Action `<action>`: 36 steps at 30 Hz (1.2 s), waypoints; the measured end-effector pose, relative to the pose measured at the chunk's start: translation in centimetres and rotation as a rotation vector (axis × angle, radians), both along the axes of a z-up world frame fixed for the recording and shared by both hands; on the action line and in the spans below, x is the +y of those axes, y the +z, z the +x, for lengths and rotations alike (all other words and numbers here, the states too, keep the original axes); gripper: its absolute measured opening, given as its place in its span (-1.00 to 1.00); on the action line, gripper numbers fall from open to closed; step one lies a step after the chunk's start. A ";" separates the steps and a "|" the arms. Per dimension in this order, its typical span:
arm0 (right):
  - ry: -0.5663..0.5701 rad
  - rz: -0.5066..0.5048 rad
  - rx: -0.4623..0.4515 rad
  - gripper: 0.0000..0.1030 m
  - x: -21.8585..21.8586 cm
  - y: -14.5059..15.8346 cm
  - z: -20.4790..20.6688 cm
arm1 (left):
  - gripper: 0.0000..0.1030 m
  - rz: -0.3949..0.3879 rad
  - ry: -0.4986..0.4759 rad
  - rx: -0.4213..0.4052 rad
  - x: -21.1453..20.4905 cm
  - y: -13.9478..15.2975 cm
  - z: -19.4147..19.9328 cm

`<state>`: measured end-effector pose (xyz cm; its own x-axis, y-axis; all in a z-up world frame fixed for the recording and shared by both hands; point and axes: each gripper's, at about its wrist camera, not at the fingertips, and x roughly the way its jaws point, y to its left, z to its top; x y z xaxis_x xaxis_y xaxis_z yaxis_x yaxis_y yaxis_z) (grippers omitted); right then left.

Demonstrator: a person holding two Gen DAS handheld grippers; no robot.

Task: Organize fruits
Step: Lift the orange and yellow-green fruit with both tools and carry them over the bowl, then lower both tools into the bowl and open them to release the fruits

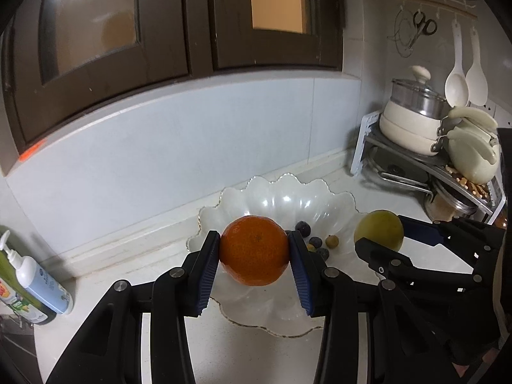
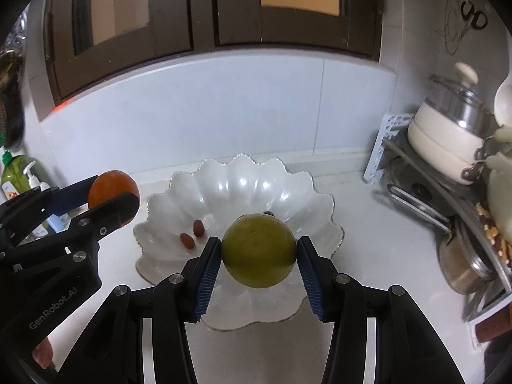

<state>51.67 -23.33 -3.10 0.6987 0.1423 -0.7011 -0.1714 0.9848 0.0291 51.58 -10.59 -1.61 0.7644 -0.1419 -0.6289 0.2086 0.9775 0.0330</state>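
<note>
my left tongs (image 1: 255, 249) pinch orange (image 1: 254, 250) | right tongs (image 2: 259, 251) pinch green fruit (image 2: 258, 250) | both over bowl (image 2: 166, 204) | risk: round fruit slips, drops on berries (image 1: 316, 242) or rolls onto table (image 2: 377, 224)

dark fruits (image 1: 315, 240) partly behind orange (image 1: 254, 250), scissors (image 2: 473, 16) blurred

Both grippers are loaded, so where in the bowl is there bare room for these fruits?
The scalloped bowl is bare at its near centre and back wall. Two red dates crowd its left floor; small dark fruits cluster right. The orange and green fruit hover above.
</note>
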 end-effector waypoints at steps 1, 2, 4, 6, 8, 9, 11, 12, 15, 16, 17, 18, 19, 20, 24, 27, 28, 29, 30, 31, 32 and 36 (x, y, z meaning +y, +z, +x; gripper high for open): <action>0.000 0.001 0.008 -0.03 -0.1 -0.2 0.3 | -0.16 0.002 0.000 0.011 0.0 -0.2 0.3; 0.002 -0.002 0.019 -0.03 -0.1 -0.5 0.8 | -0.16 0.003 0.000 0.023 0.0 -0.5 0.7; 0.002 -0.009 0.034 -0.03 -0.1 -0.9 1.2 | -0.16 0.007 -0.001 0.042 -0.1 -1.0 1.3; 0.006 -0.018 0.052 -0.03 0.0 -1.4 1.8 | -0.16 0.008 -0.001 0.067 -0.2 -1.7 2.0; 0.011 -0.023 0.073 -0.03 0.1 -2.0 2.4 | -0.16 0.008 -0.001 0.086 -0.2 -2.2 2.6; 0.013 -0.027 0.084 -0.03 0.1 -2.3 2.6 | -0.16 0.007 0.001 0.097 -0.3 -2.6 2.9; 0.015 -0.032 0.108 -0.03 0.1 -2.9 3.2 | -0.16 0.013 -0.002 0.119 -0.4 -3.2 3.5; 0.016 -0.036 0.121 -0.03 0.1 -3.2 3.5 | -0.16 0.013 -0.005 0.132 -0.5 -3.6 3.8; 0.018 -0.048 0.156 -0.03 0.1 -4.3 4.1 | -0.16 0.013 -0.011 0.173 -0.7 -4.6 4.5; 0.019 -0.050 0.164 -0.03 0.1 -4.5 4.3 | -0.16 0.011 -0.012 0.187 -0.7 -5.0 4.7; 0.019 -0.050 0.172 -0.03 0.1 -4.8 4.4 | -0.16 0.012 -0.013 0.201 -0.8 -5.3 4.9; 0.019 -0.051 0.183 -0.03 0.0 -5.1 4.6 | -0.16 0.011 -0.015 0.215 -0.8 -5.8 5.1; 0.019 -0.051 0.192 -0.03 0.0 -5.4 4.9 | -0.16 0.012 -0.015 0.223 -0.8 -6.0 5.2; 0.018 -0.050 0.199 -0.03 -0.1 -5.6 5.0 | -0.16 0.018 -0.014 0.238 -0.9 -6.4 5.5; 0.026 -0.060 0.236 -0.03 0.1 -6.4 5.5 | -0.16 0.024 -0.021 0.283 -1.1 -7.4 6.2; 0.036 -0.066 0.258 -0.03 0.1 -6.9 5.8 | -0.16 0.036 -0.023 0.306 -1.2 -7.9 6.6; 0.036 -0.068 0.266 -0.03 0.1 -7.1 5.9 | -0.16 0.036 -0.027 0.316 -1.3 -8.1 6.8; 0.037 -0.070 0.271 -0.03 0.0 -7.3 6.0 | -0.16 0.035 -0.027 0.325 -1.3 -8.3 7.0; 0.038 -0.072 0.277 -0.03 0.0 -7.5 6.1 | -0.16 0.038 -0.026 0.337 -1.3 -8.5 7.1; 0.038 -0.072 0.285 -0.03 0.0 -7.5 6.2 | -0.16 0.040 -0.028 0.347 -1.3 -8.6 7.3; 0.040 -0.072 0.293 -0.03 0.0 -7.7 6.2 | -0.16 0.039 -0.030 0.357 -1.4 -8.8 7.4; 0.041 -0.081 0.318 -0.03 0.0 -8.1 6.5 | -0.16 0.051 -0.030 0.387 -1.4 -9.3 7.7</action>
